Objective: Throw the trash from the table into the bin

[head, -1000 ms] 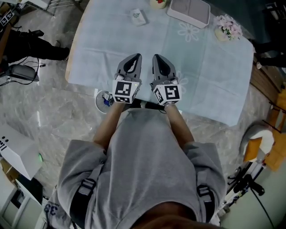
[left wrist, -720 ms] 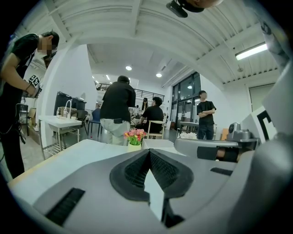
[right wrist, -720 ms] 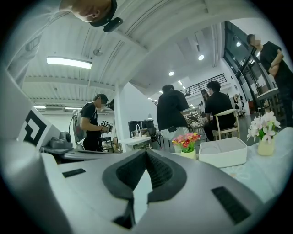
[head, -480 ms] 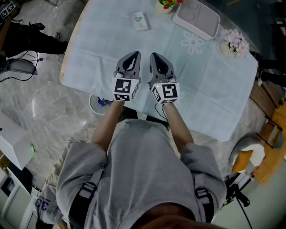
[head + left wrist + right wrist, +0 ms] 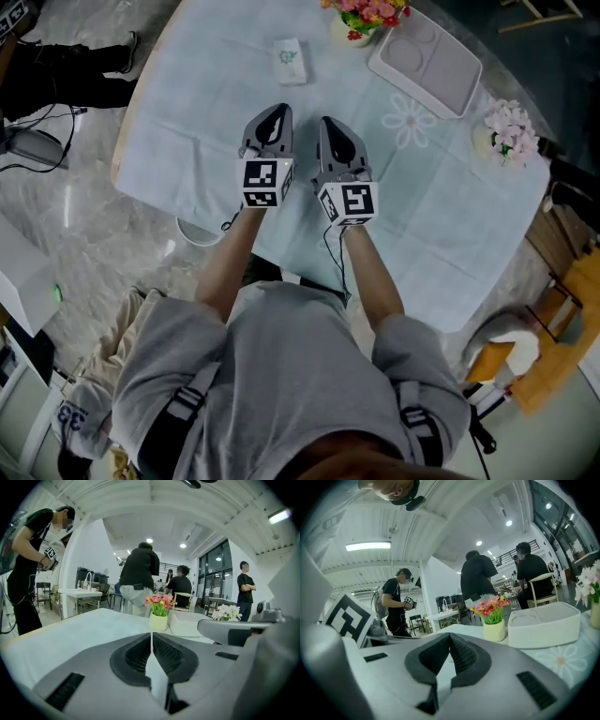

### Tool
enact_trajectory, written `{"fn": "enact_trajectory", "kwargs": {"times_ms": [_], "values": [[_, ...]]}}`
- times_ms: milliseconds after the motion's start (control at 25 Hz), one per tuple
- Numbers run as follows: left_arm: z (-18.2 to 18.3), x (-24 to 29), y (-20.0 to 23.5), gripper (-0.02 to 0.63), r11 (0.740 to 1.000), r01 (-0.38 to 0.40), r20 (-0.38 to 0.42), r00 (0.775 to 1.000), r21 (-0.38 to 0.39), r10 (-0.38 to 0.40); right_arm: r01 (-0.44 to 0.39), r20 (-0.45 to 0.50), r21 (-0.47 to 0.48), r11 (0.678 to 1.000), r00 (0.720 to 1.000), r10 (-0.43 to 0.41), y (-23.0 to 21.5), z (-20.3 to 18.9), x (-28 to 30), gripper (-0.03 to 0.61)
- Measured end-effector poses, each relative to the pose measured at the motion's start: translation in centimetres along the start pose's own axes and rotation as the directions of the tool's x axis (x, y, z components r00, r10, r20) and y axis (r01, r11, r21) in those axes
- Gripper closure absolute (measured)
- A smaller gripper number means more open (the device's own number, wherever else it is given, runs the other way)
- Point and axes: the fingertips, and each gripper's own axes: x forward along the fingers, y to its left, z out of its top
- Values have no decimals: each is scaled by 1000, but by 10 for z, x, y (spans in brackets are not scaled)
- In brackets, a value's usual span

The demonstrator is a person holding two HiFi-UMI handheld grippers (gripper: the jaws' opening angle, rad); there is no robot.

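**Both tongs clenched, nothing held**

Your left tongs (image 5: 277, 112) and right tongs (image 5: 328, 123) hover side by side over the tabletop (image 5: 187, 112). The packet (image 5: 289, 61) lies flat ahead, near the flower pot (image 5: 361, 19). Reach in clenched and you may shove it away.

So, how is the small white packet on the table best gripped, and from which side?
Probably across its two long edges, from above: the small white packet lies flat on the tablecloth with a short end toward you.
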Motion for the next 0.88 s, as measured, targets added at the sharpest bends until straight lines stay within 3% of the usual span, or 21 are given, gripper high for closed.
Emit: {"fn": "enact_trajectory", "kwargs": {"times_ms": [120,320,400,640,880], "values": [[-10,23,8,594,997,-68,-25,997,-23,68,-3,-11,13,1000,1000,3,-10,-6,4,572],[-37,54,22,411,982,-183,-107,978,-46,177,6,-29,44,999,1000,-4,-25,-19,6,572],[-44,65,27,365,975,-215,-127,970,-52,207,13,-34,53,998,999,-11,-33,-23,7,572],[-56,94,31,288,963,-266,-186,949,-43,253,31,-46,63,998,999,-28,-49,-26,5,572],[-67,110,37,265,947,-318,-246,922,-38,300,57,-54,86,995,997,-52,-61,-33,-2,572]]}}
